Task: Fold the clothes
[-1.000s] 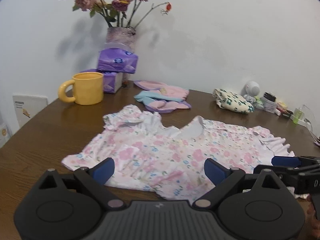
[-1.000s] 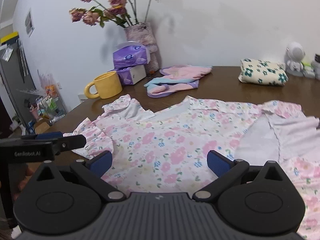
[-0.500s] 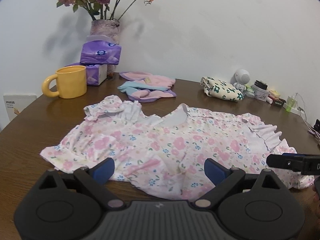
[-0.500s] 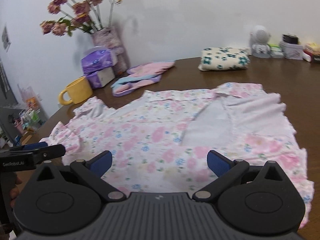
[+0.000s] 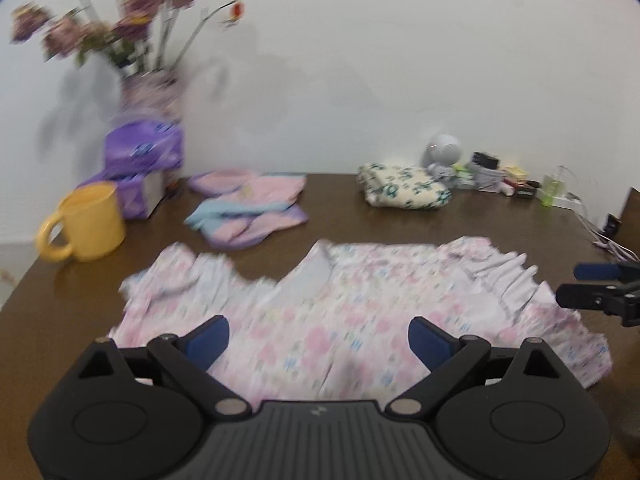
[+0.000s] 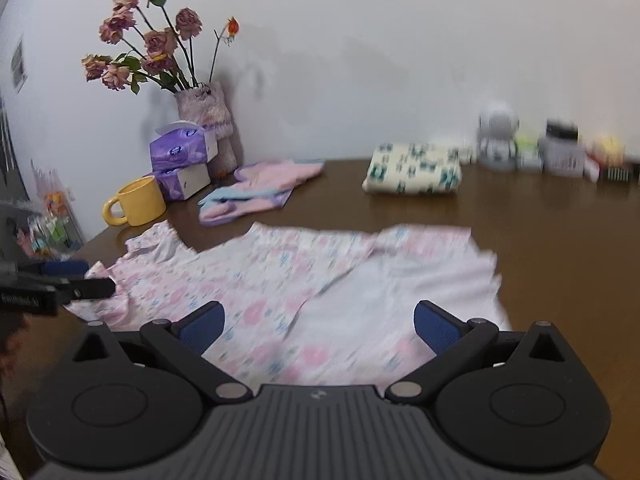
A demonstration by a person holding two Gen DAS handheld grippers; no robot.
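A pink floral child's garment [image 5: 352, 316] lies spread flat on the brown table [image 5: 80, 312], neckline toward the wall; the same garment [image 6: 304, 280] fills the middle of the right wrist view. My left gripper [image 5: 319, 338] hovers open over its near hem, nothing between the fingers. My right gripper [image 6: 317, 326] hangs open above the garment's right part, also empty. Each gripper shows at the other view's edge: the right one [image 5: 600, 288] by the garment's right ruffle, the left one [image 6: 60, 280] by the left sleeve. Both views are blurred.
At the back left stand a yellow mug [image 5: 86, 226], purple tissue packs [image 5: 140, 168] and a vase of dried roses [image 6: 202, 116]. A pink and blue folded garment [image 5: 248, 210] and a folded cream floral one [image 5: 404, 188] lie behind. Small items [image 5: 488, 174] crowd the back right.
Both grippers have pulled back and risen from the garment, so it sits farther off in both views. The grippers stay open. The garment lies as before.
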